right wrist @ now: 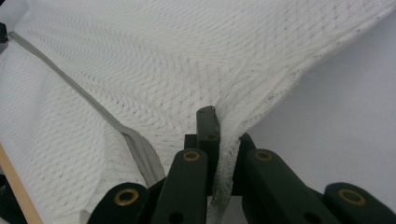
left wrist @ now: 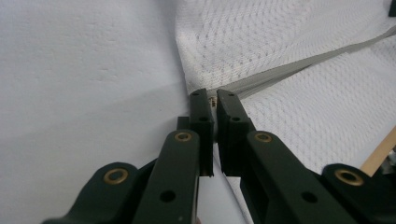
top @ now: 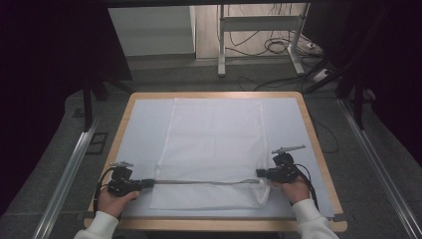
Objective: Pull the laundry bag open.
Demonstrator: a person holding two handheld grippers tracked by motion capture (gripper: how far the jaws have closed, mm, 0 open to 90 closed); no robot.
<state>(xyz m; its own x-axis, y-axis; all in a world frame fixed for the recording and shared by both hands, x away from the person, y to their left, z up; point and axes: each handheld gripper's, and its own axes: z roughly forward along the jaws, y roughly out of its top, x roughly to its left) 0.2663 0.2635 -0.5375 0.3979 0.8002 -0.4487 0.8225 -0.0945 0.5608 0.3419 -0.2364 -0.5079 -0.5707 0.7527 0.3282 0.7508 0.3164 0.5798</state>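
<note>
A white mesh bag [top: 214, 144] is laid flat on the pale mat [top: 144, 124] covering the desk [top: 308, 124]. The end of its grey zipper [top: 199, 182] is clamped by the left gripper [top: 149, 183], and the bag's near right edge is pinched by the right gripper [top: 260, 173], slightly raised

Left gripper [top: 149, 183] fingers pinched shut, right gripper [top: 260, 173] clamped, both level, pointing inward

White long sleeves [top: 102, 224] cover both forearms. Each hand holds a black gripper, the left gripper [top: 149, 183] and right gripper [top: 260, 173], with brass-ringed screws, a grey top plate and black trailing cable.
</note>
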